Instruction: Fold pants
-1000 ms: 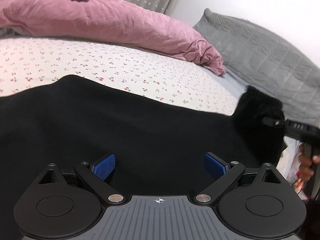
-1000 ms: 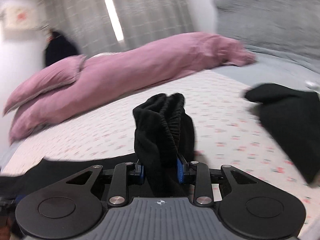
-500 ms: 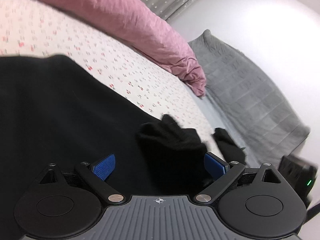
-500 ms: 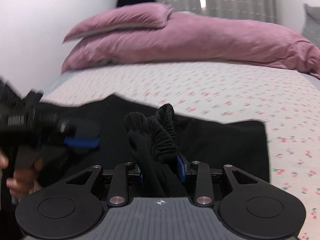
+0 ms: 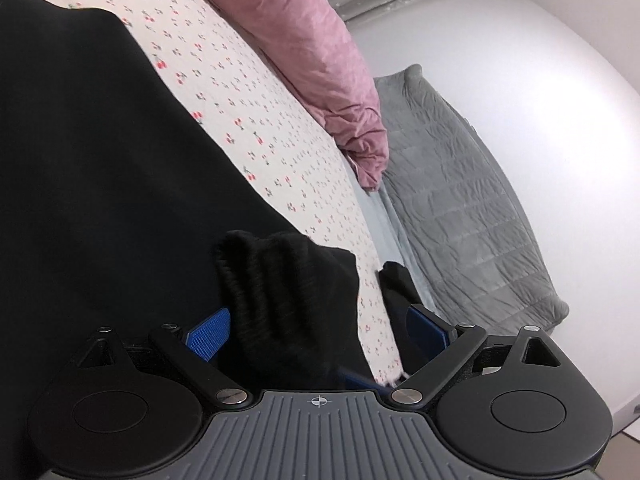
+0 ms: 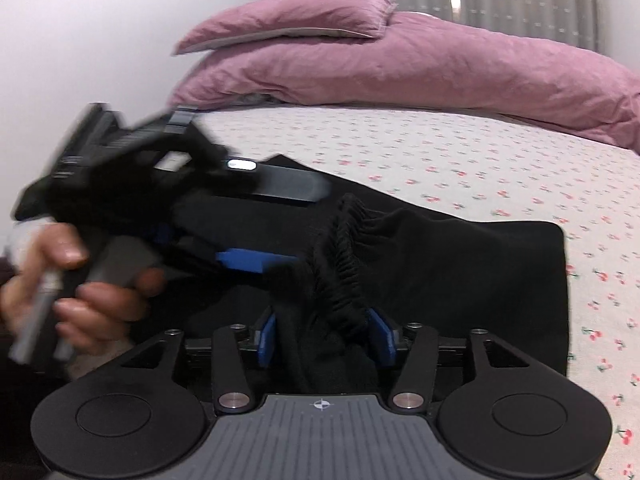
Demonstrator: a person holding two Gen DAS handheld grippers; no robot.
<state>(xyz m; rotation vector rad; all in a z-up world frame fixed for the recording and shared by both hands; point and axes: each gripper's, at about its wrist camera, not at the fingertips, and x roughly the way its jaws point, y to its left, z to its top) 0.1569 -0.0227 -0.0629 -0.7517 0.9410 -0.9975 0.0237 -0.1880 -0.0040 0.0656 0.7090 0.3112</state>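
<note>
Black pants [image 5: 100,168] lie spread on the cherry-print bed sheet [image 5: 240,92]. My right gripper [image 6: 326,336] is shut on the bunched ribbed waistband [image 6: 340,264] and holds it over the flat pants [image 6: 460,264]. My left gripper [image 5: 318,330] is open, its blue pads [image 5: 210,332] on either side of that raised waistband [image 5: 280,280], not closed on it. In the right wrist view the left gripper [image 6: 256,260] shows blurred at the left, held by a hand [image 6: 80,292].
A pink duvet [image 6: 420,60] and pillow [image 6: 296,16] lie along the far side of the bed. A grey quilted blanket [image 5: 460,200] lies at the bed's end. White walls stand behind.
My right gripper has carried the waistband across over the pants toward the left gripper. My left gripper has swung round so its open pads now flank the waistband.
</note>
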